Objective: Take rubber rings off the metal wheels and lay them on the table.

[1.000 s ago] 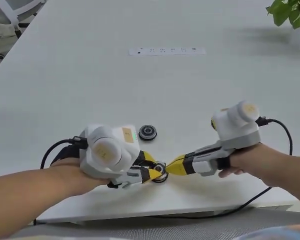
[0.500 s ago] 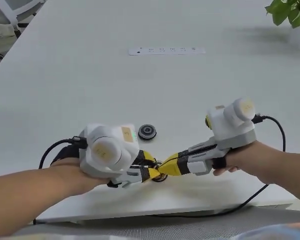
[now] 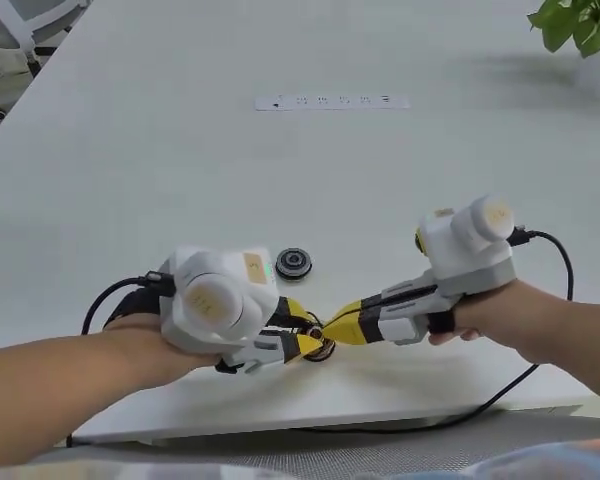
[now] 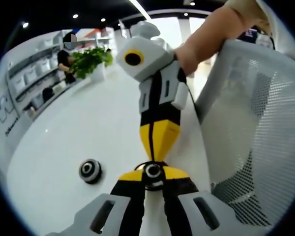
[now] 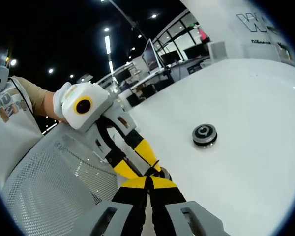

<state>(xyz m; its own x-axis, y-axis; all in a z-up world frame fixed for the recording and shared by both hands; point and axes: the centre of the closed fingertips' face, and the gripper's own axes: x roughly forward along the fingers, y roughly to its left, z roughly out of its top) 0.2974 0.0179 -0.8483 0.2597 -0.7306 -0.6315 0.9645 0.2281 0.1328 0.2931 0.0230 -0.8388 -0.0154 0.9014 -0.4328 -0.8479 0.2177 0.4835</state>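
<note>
Close in, at the near edge of the white surface (image 3: 130, 180), the left claw (image 4: 153, 175) is clenched on a small metal wheel (image 4: 153, 172), with 1 yellow tip on each side of it. The right claw (image 3: 332, 330) meets it head-on, its 2 yellow tips pressed together on a thin black strand of the rubber ring (image 4: 150, 163) at the wheel's rim. Both claws sit low over the surface, each in a hand, and a black cable (image 3: 555, 290) trails from the right one over the edge. A white mesh chair (image 4: 250, 123) stands against that edge beside the person. Just beyond the claws, a second wheel (image 3: 294, 263) lies flat on the surface, apart from both, with a black ring around its metal hub. Farther off, a white power strip (image 3: 332, 101) lies across the surface, and the green leaves of a plant (image 3: 578, 20) show at the far right corner. The room behind has a dark ceiling with bright ceiling lights (image 5: 107, 44) and shelves (image 4: 34, 83) along 1 wall.
</note>
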